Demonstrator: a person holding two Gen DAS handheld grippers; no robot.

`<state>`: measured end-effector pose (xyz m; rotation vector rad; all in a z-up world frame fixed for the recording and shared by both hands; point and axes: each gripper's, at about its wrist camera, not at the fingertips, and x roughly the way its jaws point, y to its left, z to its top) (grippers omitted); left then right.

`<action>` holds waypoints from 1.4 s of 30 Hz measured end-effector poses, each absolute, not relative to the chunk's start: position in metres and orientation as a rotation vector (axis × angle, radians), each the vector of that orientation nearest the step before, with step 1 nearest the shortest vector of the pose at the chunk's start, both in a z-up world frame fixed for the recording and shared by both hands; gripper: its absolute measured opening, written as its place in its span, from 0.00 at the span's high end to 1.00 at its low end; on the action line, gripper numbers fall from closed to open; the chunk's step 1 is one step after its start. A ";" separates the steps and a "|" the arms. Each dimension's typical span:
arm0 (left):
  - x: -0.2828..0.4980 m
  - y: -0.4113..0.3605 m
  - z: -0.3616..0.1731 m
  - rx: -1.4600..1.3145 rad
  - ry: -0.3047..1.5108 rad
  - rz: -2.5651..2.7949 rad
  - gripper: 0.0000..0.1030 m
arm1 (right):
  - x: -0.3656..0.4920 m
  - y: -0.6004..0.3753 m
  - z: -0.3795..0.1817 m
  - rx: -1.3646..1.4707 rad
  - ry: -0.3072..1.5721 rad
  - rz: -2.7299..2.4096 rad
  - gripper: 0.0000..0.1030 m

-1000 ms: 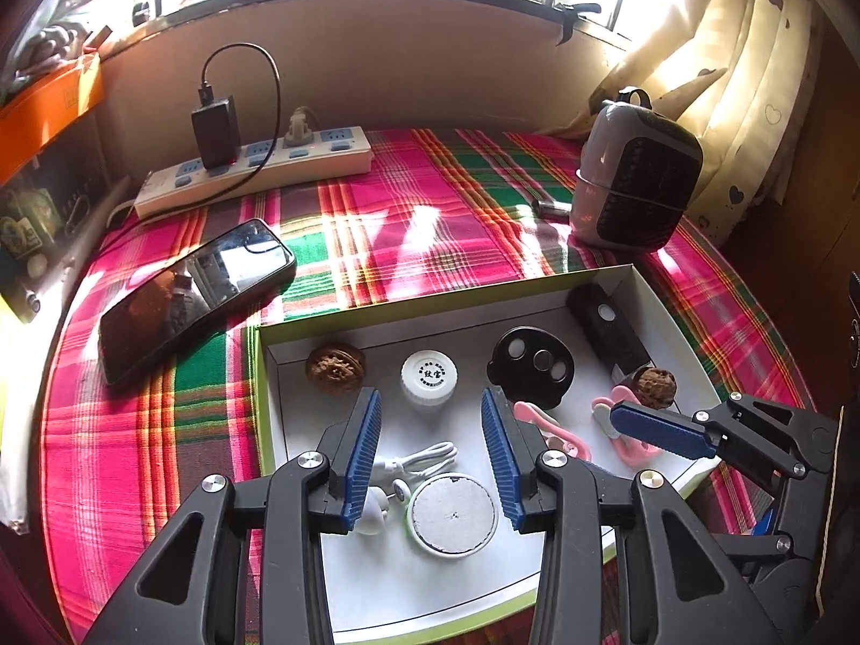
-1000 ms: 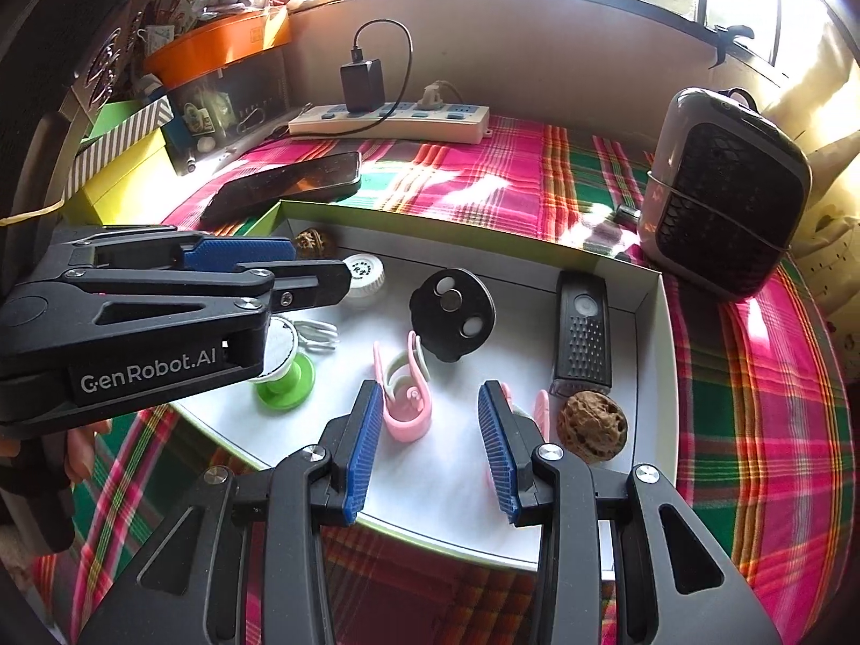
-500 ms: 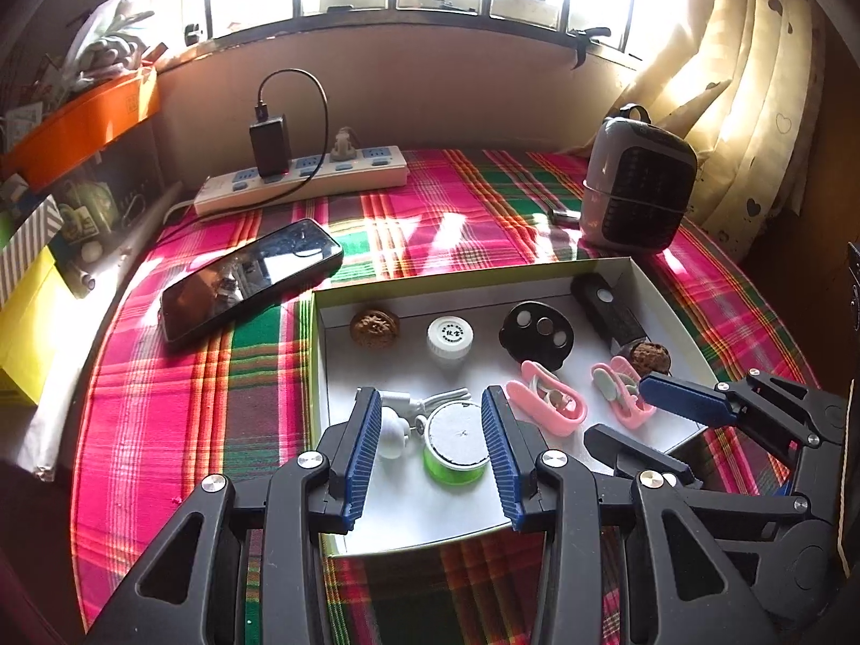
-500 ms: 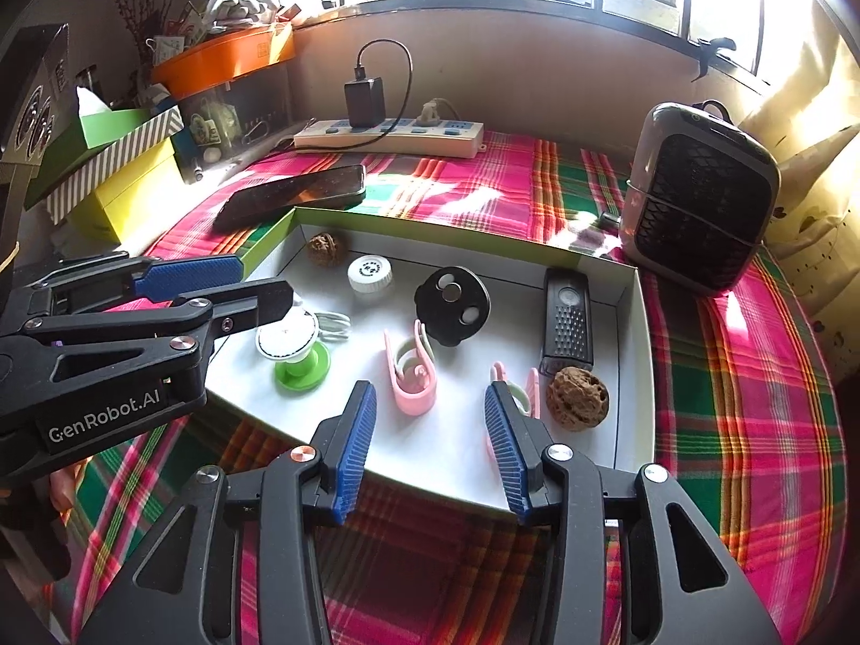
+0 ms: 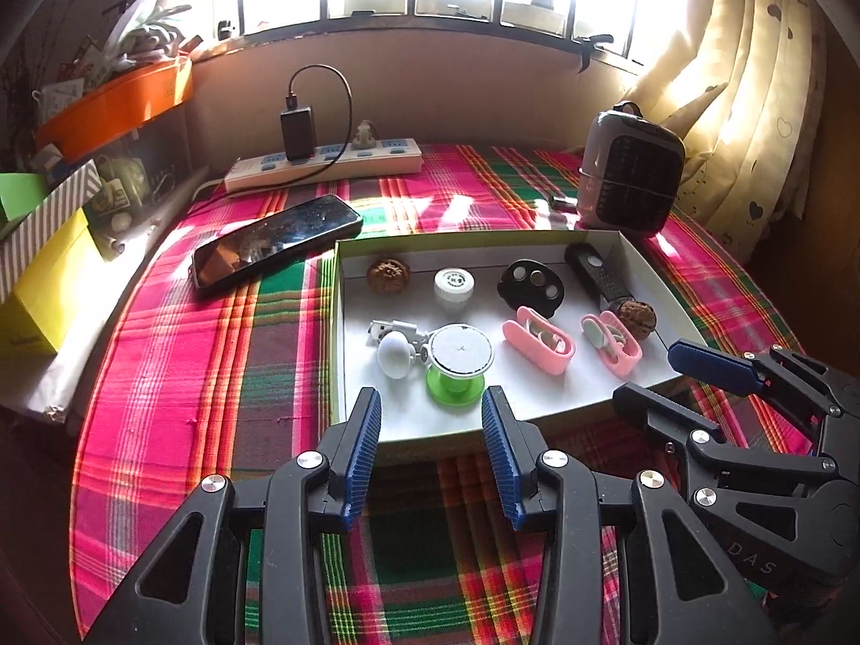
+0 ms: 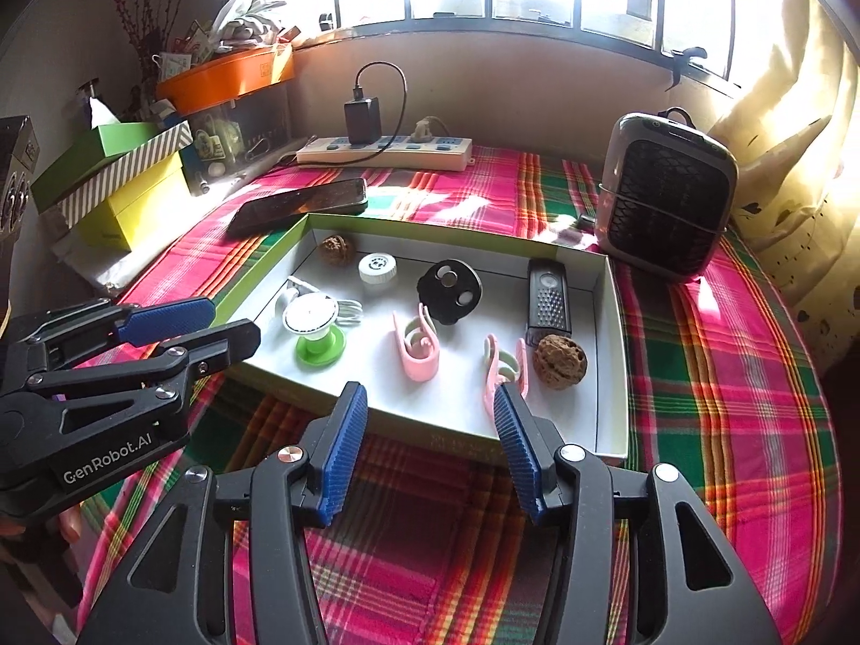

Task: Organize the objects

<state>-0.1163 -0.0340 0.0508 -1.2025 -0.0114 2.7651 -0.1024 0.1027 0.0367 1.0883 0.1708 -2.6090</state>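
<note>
A shallow white box [image 5: 634,252] [image 6: 610,322] with green sides lies on the plaid cloth. In it lie two walnuts [image 5: 388,274] [image 6: 559,361], a white cap [image 5: 453,286], a black disc [image 5: 531,280], a black grater-like bar [image 6: 547,302], two pink clips [image 5: 537,339] [image 6: 418,348], a white earphone cable [image 5: 395,346] and a green-and-white spool [image 5: 459,363] [image 6: 316,329]. My left gripper [image 5: 430,406] is open and empty, just short of the box's near edge. My right gripper [image 6: 430,403] is open and empty at the near edge too.
A black phone [image 5: 274,239] lies left of the box. A power strip with a charger [image 5: 322,161] runs along the back wall. A small heater [image 5: 629,177] stands at the back right. Stacked boxes [image 6: 113,183] and an orange tray [image 6: 226,75] crowd the left side.
Both grippers have pulled back and up from over the box to its near edge. Both stayed open and empty. The objects in the box have not moved.
</note>
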 end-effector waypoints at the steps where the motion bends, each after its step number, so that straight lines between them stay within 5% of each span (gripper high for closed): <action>1: -0.114 -0.033 0.048 -1.210 -0.012 2.767 0.64 | -0.098 0.104 0.036 1.085 0.178 -2.612 0.51; 42: -0.084 -0.016 0.010 -1.332 0.032 2.814 0.59 | -0.083 0.137 -0.003 1.305 0.147 -2.676 0.37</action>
